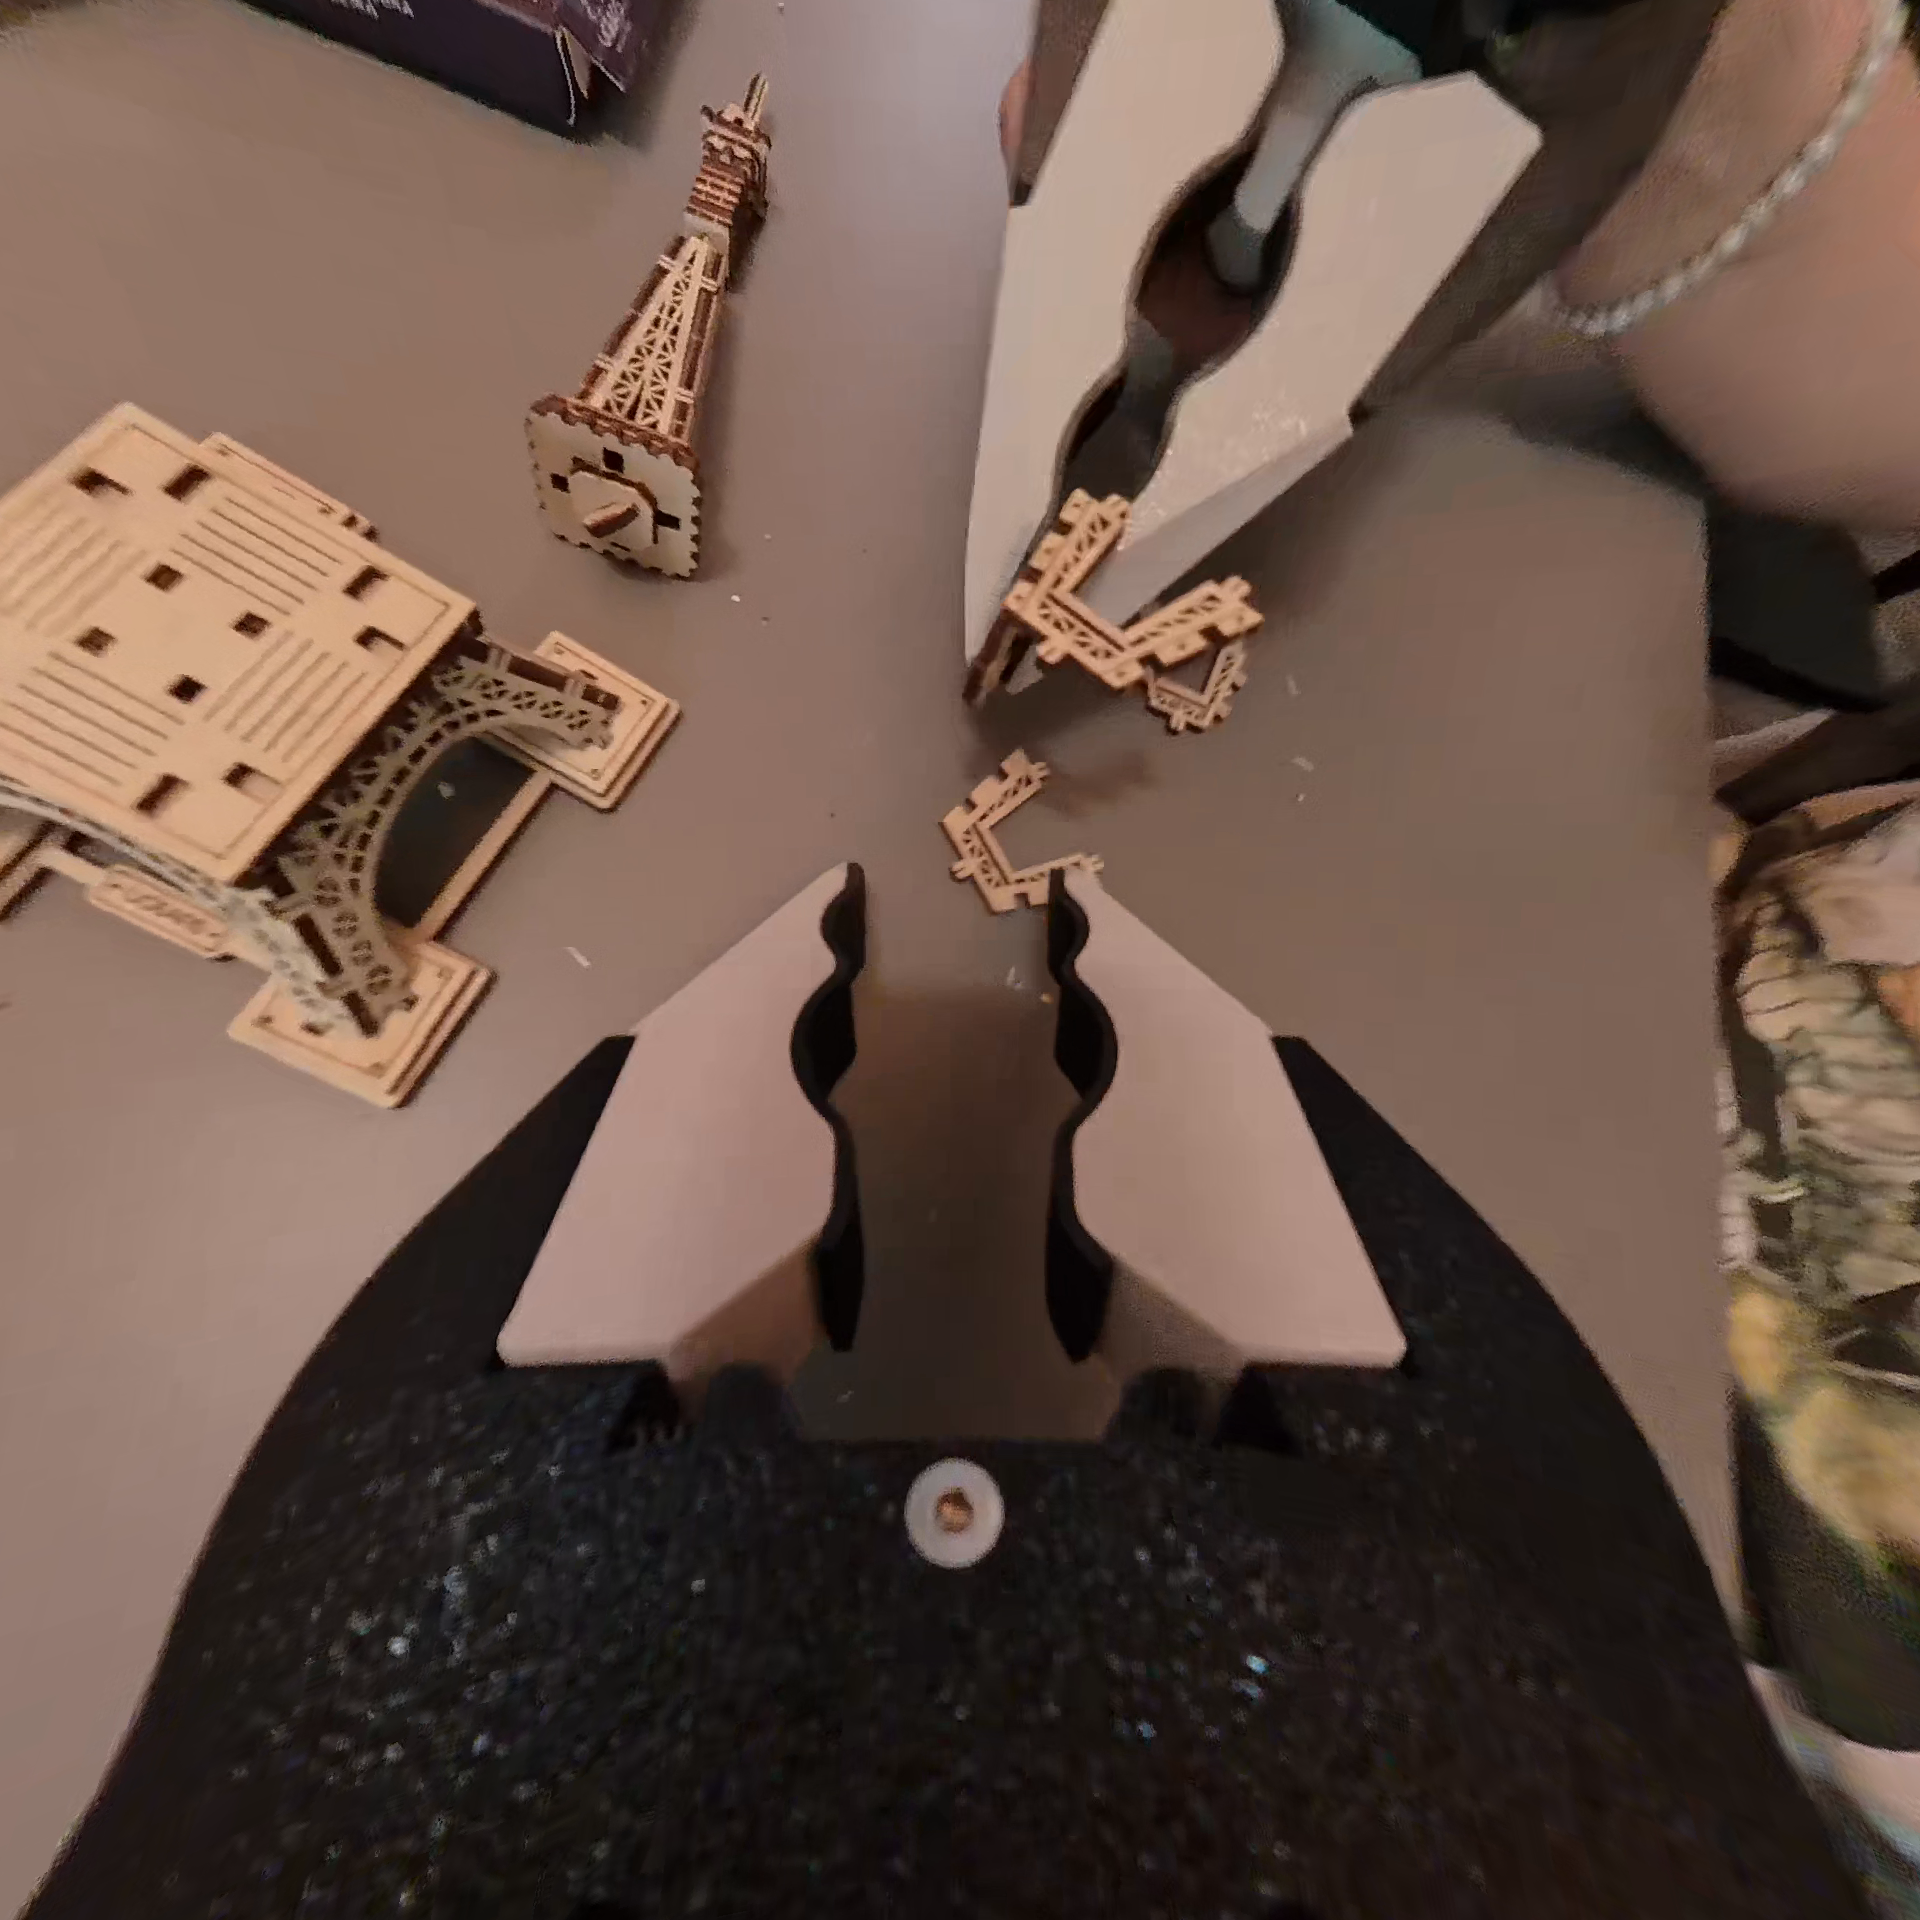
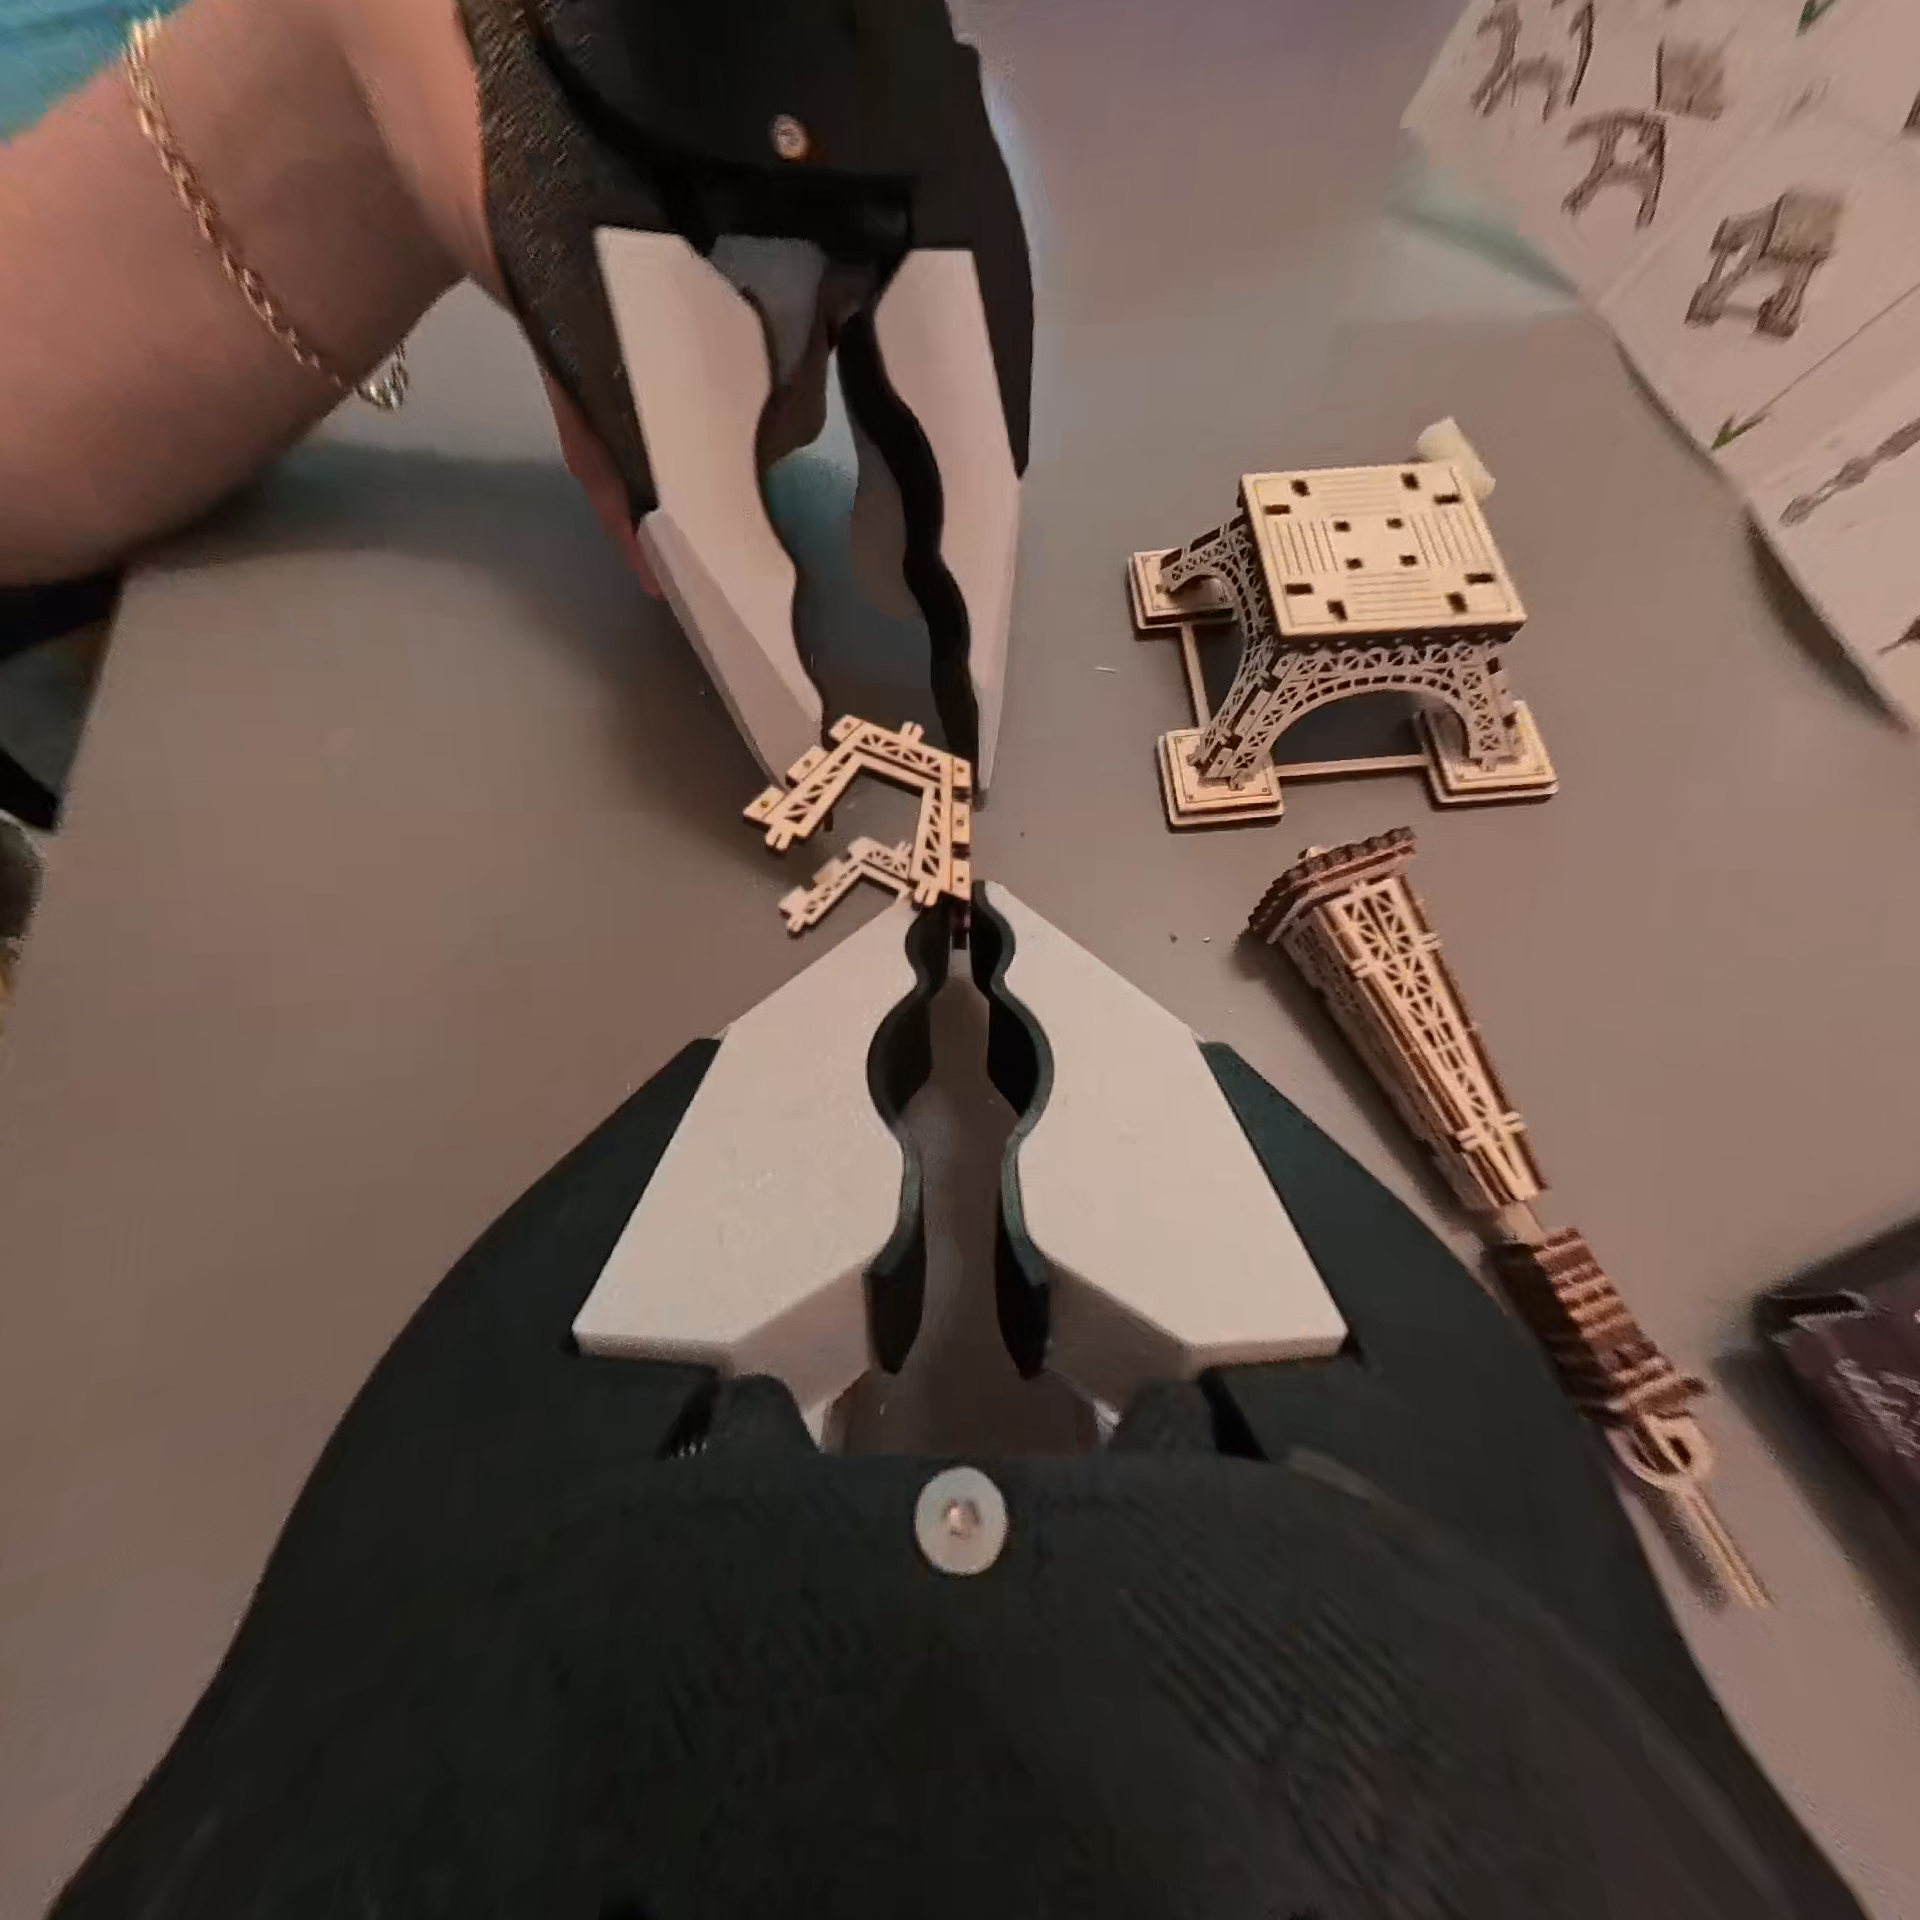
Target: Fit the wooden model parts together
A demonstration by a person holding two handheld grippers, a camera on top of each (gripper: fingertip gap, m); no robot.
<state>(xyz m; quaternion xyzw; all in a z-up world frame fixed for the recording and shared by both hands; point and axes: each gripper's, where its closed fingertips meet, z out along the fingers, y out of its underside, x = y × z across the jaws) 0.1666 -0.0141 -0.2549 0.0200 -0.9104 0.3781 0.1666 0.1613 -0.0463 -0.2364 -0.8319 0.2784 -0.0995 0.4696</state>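
On the grey desk (image 1: 831,312), the right gripper (image 2: 961,914) is pinched onto a pale wooden lattice frame piece (image 2: 935,842). Left gripper (image 1: 956,883) sits half-open and empty, a loose lattice bracket (image 1: 997,842) at its 12 o'clock; the arched tower base (image 2: 1351,644) and spire (image 2: 1403,1018) lie off toward 2 o'clock in the right wrist view.

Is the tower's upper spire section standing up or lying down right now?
Lying down. The spire section rests on its side on the grey table, with its square underside facing sideways, apart from the upright arched base.
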